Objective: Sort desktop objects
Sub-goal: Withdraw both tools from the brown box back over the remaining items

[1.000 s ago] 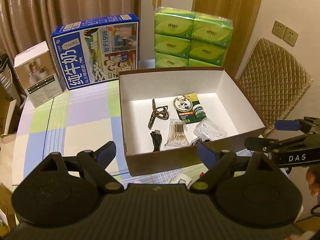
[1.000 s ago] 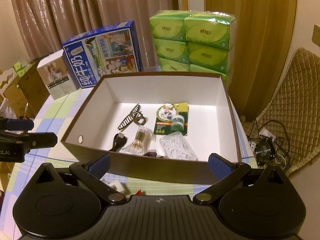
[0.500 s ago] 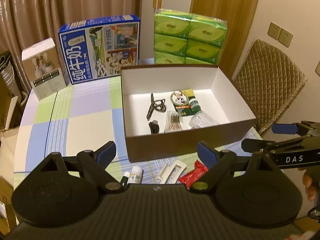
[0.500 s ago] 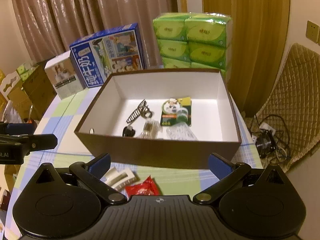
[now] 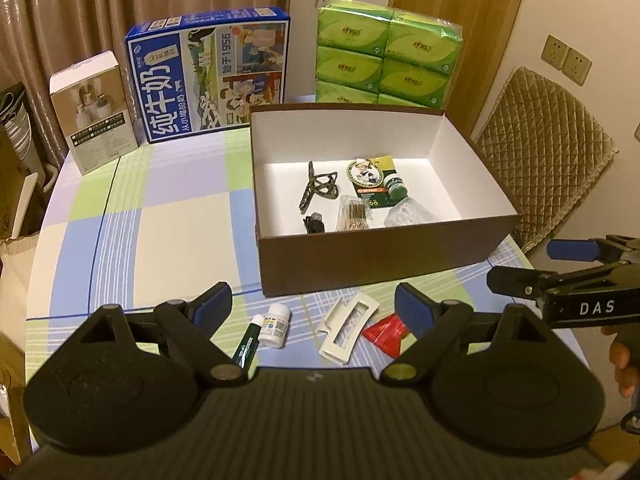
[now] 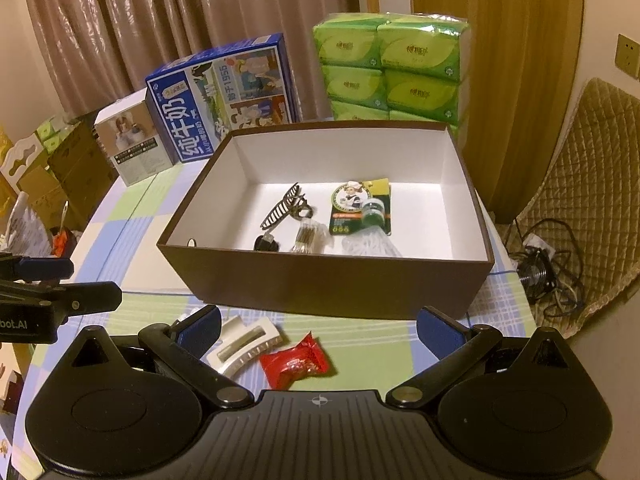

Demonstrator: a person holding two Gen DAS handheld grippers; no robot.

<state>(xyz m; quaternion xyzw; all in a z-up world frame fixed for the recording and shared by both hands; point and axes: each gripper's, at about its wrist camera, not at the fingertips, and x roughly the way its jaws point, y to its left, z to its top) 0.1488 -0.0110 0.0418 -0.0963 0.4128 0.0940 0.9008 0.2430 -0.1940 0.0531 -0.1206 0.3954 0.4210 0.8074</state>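
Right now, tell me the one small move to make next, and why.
Probably lower the right tongs onto the red packet just below them. Both tongs stand open and empty, the brown box already holds several items, and the packet, the white hair clip and the small white bottle lie loose on the tablecloth before it.

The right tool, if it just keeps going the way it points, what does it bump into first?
Probably the red candy packet, which lies on the tablecloth between the open fingers of the right tool, with the white hair clip close beside it. The brown box stands farther on. Depth is hard to judge here.
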